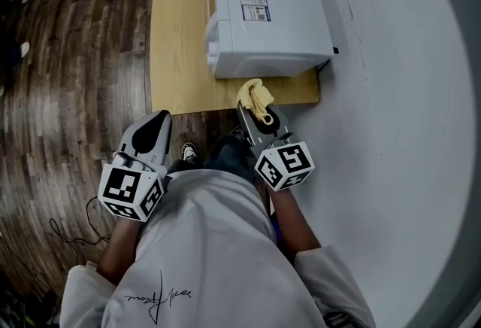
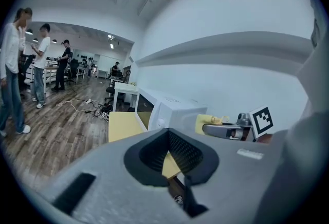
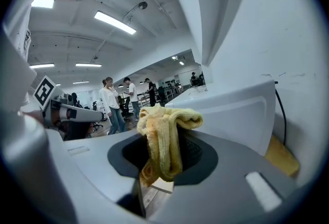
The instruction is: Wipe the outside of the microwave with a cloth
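The white microwave (image 1: 263,10) stands on a light wooden table (image 1: 176,56), its near side facing me. My right gripper (image 1: 252,104) is shut on a bunched yellow cloth (image 1: 254,95), held just short of the microwave's near side at the table's front edge. In the right gripper view the cloth (image 3: 164,138) droops over the jaws, with the microwave (image 3: 231,115) close behind it. My left gripper (image 1: 160,120) hangs lower left over the floor, its jaws together and holding nothing. The left gripper view shows the microwave (image 2: 164,110) and the cloth (image 2: 211,121) ahead.
A white wall (image 1: 398,93) runs along the right of the table. Dark wood floor (image 1: 68,93) lies to the left, with a cable (image 1: 68,232) near my feet. Several people (image 2: 15,69) stand far off, among desks and floor cables (image 2: 82,105).
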Demonstrator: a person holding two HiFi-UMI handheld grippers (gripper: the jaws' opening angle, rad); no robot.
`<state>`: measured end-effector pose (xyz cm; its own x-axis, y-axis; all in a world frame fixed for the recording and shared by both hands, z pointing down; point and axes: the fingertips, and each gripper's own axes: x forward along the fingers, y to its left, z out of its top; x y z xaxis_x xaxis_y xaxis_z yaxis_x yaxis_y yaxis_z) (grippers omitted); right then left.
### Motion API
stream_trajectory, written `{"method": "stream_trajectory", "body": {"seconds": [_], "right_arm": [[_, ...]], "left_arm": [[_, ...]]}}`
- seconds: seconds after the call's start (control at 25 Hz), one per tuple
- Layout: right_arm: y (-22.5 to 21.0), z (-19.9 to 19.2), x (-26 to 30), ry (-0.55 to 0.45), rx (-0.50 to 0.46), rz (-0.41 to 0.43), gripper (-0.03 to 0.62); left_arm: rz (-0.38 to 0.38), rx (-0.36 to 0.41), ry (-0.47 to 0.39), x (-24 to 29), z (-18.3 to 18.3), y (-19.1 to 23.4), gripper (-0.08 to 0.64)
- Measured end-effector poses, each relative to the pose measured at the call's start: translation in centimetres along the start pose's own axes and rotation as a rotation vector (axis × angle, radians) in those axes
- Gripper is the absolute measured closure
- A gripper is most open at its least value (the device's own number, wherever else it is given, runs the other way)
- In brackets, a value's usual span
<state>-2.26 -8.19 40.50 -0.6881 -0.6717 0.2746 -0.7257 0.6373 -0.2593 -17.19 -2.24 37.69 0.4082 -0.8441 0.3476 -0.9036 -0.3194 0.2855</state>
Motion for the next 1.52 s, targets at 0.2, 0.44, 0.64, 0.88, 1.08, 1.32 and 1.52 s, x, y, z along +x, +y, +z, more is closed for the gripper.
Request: {"method": "stream_trajectory", "body": {"seconds": [0.2,0.44,0.64,0.88,1.08,1.32,1.52], "right_arm": [[0.5,0.9,-1.9,-0.005,0.001,-0.007,0.472],[1.0,1.9,-3.9,0.013,-0.023,-0.012,0.474],[1.3,3.2,-5.9,0.008,-0.063,-0.026,0.474],[0.9,3.8,-6.9,-0.002,-0.053,-0.041,0.477],[1.0,3.5,-7.3,0.012,-0.062,-0.034,0.477],[1.4,3.1,-7.6,0.015,-0.055,-0.027,0.477],[1.8,2.8,-8.0,0.023,-0.067,-0.013,0.477]], "left_arm": [[-0.028,0.017,-0.013,-0.4,0.4,-0.1,0.571],[-0.019,0.033,-0.041,-0.8,0.7,0.4,0.571],[-0.034,0.045,-0.047,-1.0,0.9,0.0,0.571],[-0.047,0.082,-0.047,-1.1,0.9,-0.4,0.571],[-0.053,0.075,-0.043,-1.1,0.7,-0.6,0.570],[-0.055,0.064,-0.038,-1.1,0.5,-0.7,0.569],[-0.058,0.062,-0.036,-1.3,0.3,-1.1,0.569]]}}
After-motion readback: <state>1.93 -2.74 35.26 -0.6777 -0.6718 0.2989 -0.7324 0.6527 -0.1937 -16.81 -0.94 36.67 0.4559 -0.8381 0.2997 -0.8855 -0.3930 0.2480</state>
